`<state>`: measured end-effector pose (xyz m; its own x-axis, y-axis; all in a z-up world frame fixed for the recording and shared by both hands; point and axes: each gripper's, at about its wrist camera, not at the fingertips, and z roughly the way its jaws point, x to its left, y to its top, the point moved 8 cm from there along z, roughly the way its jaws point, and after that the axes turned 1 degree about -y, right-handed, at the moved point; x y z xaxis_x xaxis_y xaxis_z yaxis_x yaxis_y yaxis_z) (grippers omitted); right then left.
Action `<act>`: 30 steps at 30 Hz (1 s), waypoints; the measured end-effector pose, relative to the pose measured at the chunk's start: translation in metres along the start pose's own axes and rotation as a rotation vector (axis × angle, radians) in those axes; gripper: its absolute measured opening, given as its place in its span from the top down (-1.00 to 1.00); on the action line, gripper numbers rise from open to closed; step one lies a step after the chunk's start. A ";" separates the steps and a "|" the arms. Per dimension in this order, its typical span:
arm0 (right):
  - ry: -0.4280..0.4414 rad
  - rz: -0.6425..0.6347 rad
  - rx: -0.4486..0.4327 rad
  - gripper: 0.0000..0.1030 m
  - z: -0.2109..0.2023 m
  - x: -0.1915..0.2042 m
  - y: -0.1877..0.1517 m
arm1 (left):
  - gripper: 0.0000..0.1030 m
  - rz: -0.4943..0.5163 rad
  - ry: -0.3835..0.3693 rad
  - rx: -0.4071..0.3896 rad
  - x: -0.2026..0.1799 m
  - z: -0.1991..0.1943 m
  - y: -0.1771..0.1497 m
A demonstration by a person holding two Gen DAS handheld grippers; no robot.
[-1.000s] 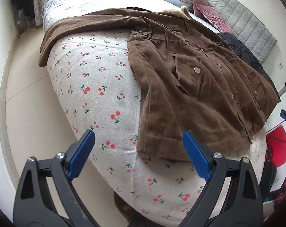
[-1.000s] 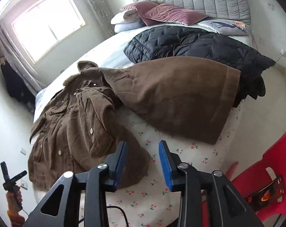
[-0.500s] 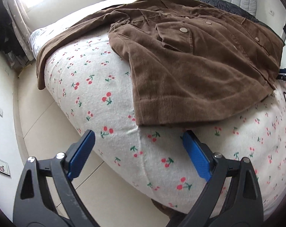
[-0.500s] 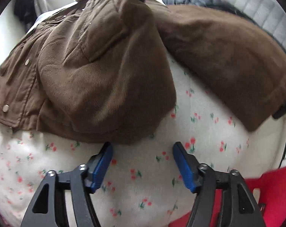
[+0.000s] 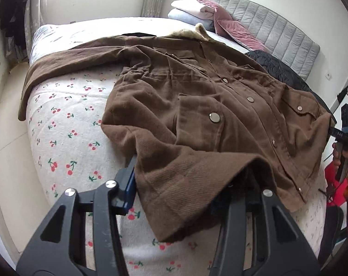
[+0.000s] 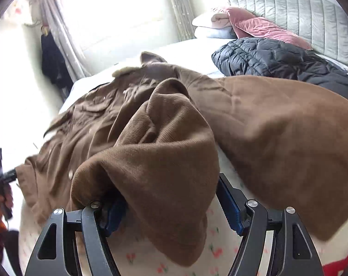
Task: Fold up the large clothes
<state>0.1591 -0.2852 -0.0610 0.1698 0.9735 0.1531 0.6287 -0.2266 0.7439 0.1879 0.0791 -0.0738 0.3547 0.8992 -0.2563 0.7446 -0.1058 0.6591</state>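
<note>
The brown coat (image 5: pixel 197 105) lies spread on the cherry-print bed (image 5: pixel 65 124), one sleeve trailing toward the window side. The left gripper (image 5: pixel 187 191) is closing with the coat's hem bunched between its jaws; the right pad is hidden under cloth. The right gripper (image 6: pixel 171 203) stands wide, a fold of coat (image 6: pixel 155 161) draped between its jaws; whether the pads press it I cannot tell. A black jacket (image 6: pixel 277 59) lies beyond.

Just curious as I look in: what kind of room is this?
A bedroom, most likely: a bed with a cherry-print cover, pillows against a padded headboard, and a brown coat laid out on it.
</note>
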 end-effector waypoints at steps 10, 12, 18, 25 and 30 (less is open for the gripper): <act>0.015 0.156 0.128 -0.42 0.051 -0.017 -0.032 | 0.19 -0.110 0.003 0.020 0.016 0.023 -0.014; 0.045 0.182 0.123 -0.42 0.046 -0.025 -0.047 | 0.26 -0.110 -0.001 0.017 0.016 0.020 -0.015; 0.070 0.202 0.102 -0.41 0.028 -0.036 -0.063 | 0.41 -0.144 -0.001 0.011 0.015 0.019 -0.012; 0.066 0.184 0.096 0.83 0.033 -0.035 -0.060 | 0.67 -0.196 0.022 -0.021 0.015 -0.002 -0.009; 0.102 0.172 -0.063 0.86 -0.032 -0.012 -0.019 | 0.74 -0.204 -0.016 -0.128 0.001 -0.063 0.018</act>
<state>0.1210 -0.2914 -0.0565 0.1910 0.9193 0.3441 0.5481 -0.3907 0.7396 0.1660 0.1044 -0.0181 0.2136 0.8895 -0.4039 0.7243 0.1332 0.6765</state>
